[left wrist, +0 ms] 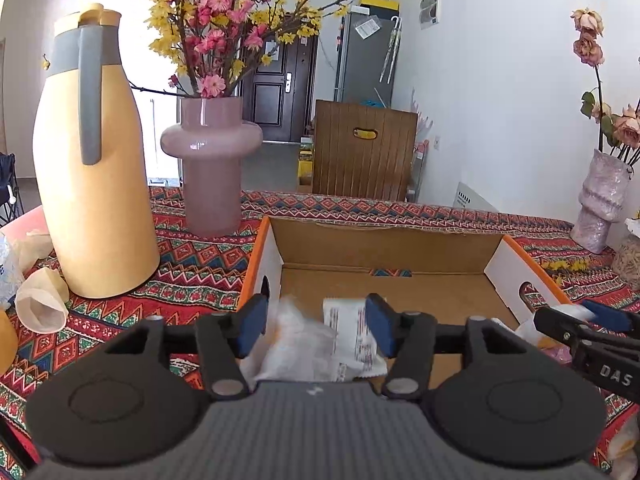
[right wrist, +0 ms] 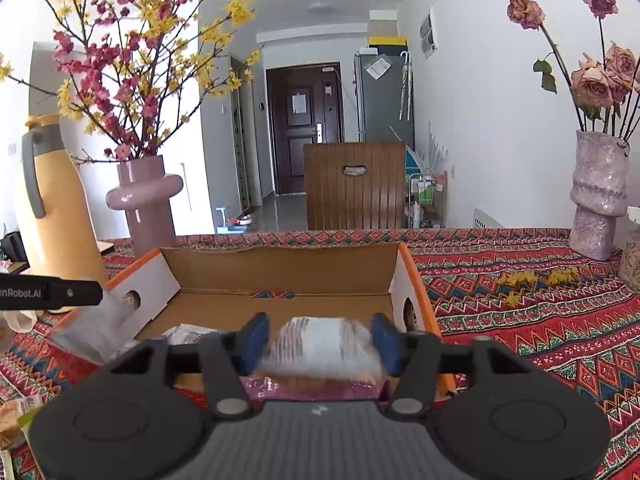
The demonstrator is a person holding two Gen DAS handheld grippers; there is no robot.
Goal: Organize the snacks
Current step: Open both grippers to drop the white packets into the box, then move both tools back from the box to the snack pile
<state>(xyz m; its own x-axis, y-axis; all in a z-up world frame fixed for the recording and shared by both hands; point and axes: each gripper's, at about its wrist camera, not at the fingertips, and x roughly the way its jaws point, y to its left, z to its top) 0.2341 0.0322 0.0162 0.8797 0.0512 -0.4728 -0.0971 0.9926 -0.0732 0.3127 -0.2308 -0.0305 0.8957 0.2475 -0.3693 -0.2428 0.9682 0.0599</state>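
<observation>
Over cardboard box (left wrist: 384, 240) at table's near edge | left hand-held gripper (left wrist: 316, 326) parted around clear snack bag (left wrist: 296, 344), pads apparently clear | right hand-held gripper (right wrist: 320, 338) parted around wrapped packet (right wrist: 320, 340) | risk: packets snagging box's near wall, tumbling outside.

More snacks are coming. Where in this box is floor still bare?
Bare cardboard runs along the box's back wall and down the middle, between the two packets. Crowded: the near end, where a clear packet lies on the left and a white packet on the right.
</observation>
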